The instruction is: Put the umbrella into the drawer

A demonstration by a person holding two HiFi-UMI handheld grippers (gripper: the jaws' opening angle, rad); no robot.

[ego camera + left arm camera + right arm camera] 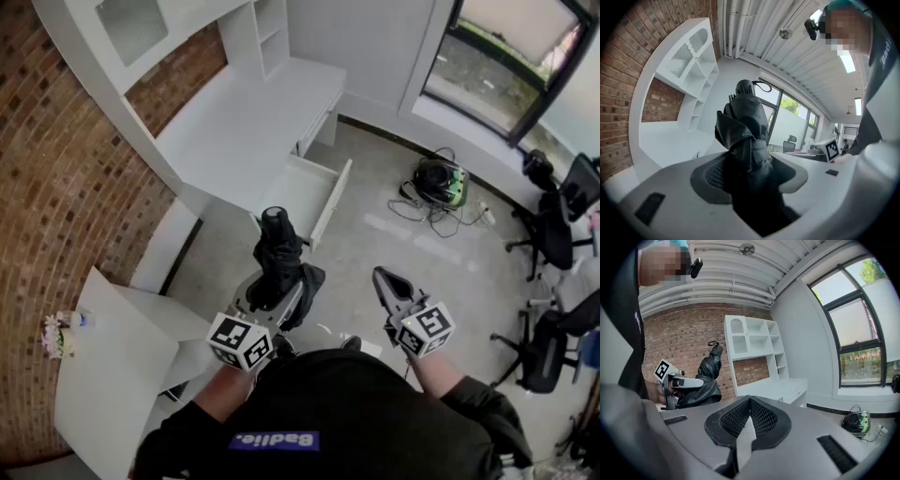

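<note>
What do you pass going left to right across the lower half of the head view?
flowers → umbrella → right gripper → black office chair

Grey floor (394,246), cabled device (439,181) (green-black), chairs (553,227)

Umbrella (279,246) between left gripper (274,287) jaws, drawer (298,192) just beyond — right gripper (382,279) alongside

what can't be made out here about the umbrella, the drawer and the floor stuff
1. Lower end of the umbrella: head view, behind the left gripper; left gripper view, behind that gripper's body.
2. Near corner of the drawer: head view, covered by the umbrella.
3. What the green device on the floor is: too small in head and right gripper views.
</note>
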